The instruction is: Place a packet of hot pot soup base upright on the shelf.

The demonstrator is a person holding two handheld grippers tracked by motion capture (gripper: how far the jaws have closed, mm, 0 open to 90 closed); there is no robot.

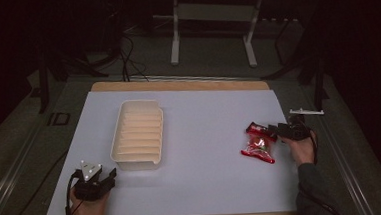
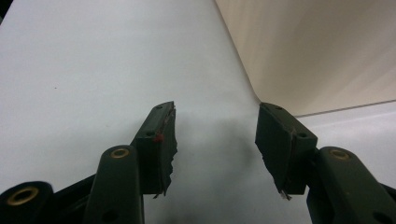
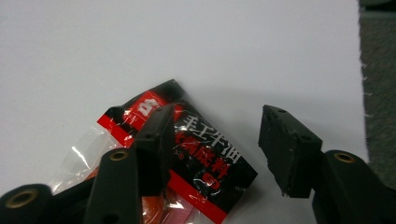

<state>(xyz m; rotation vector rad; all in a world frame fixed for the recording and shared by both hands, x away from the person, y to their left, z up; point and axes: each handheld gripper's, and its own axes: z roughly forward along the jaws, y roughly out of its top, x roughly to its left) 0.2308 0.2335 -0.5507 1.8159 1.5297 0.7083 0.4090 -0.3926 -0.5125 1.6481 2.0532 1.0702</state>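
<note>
Snack packet (image 1: pixel 257 147), red and black with a clear window, sits at the right of the frame on our white table (image 1: pixel 205 136); our right gripper (image 1: pixel 275 131) is right at its top edge with jaws spread wide, one jaw over the wrapper (image 3: pixel 205 154), nothing pinched; lower left, our left gripper (image 1: pixel 103 180) rests beside the cream tray (image 1: pixel 137 133), jaws wide and empty too.
</note>
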